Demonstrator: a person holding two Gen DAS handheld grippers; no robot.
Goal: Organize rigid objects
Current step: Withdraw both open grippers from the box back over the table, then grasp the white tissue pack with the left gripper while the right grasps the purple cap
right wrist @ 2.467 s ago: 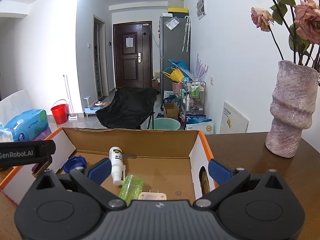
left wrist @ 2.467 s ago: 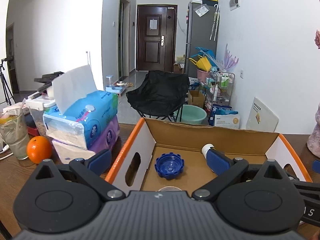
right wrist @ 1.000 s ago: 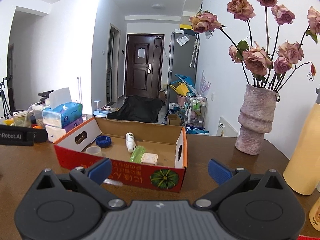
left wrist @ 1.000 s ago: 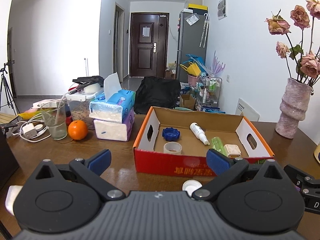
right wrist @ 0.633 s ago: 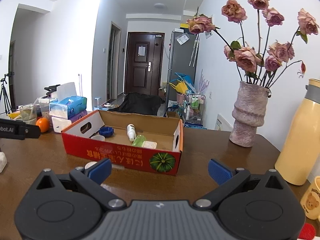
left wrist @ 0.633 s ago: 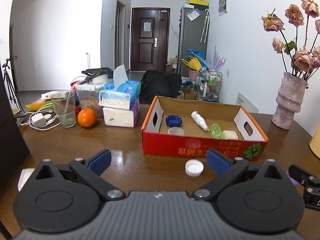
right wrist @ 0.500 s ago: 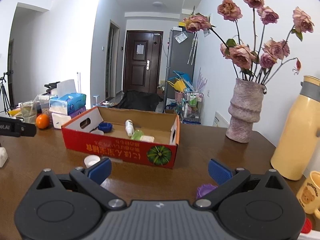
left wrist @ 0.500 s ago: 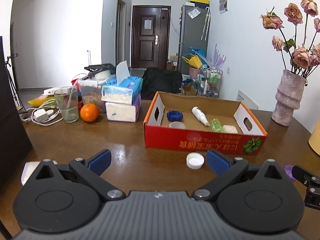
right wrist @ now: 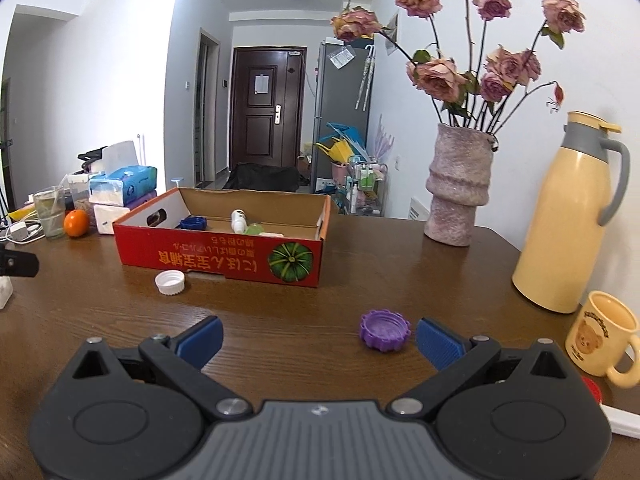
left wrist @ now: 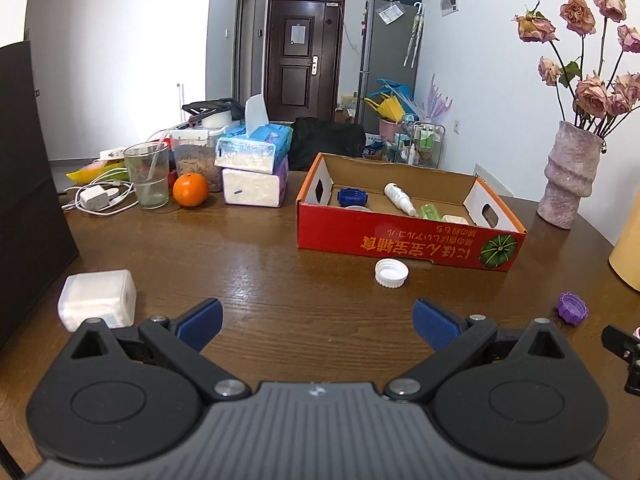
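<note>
Two claws, left claw [left wrist: 316, 322] & right claw [right wrist: 318, 338], wide open, empty, ridged purple cap [right wrist: 385, 329] nr right pad.

The table [right wrist: 320, 292] looks like dark wood with visible grain and a fairly glossy finish, light patches being reflected near the red box [right wrist: 218, 258], which is printed cardboard outside and plain matt brown inside. The white cap [right wrist: 170, 282] and purple cap [right wrist: 385, 329] are ridged plastic, pretty matt. A rough, grainy surface is seen on the pinkish vase [right wrist: 460, 190], while the cream flask [right wrist: 572, 216] looks smooth with a soft sheen. The bear mug [right wrist: 600, 336] seems glazed ceramic. Far left, clear glass is seen on the tumbler [left wrist: 147, 176], and shiny plastic wrap on the tissue packs [left wrist: 256, 168].
</note>
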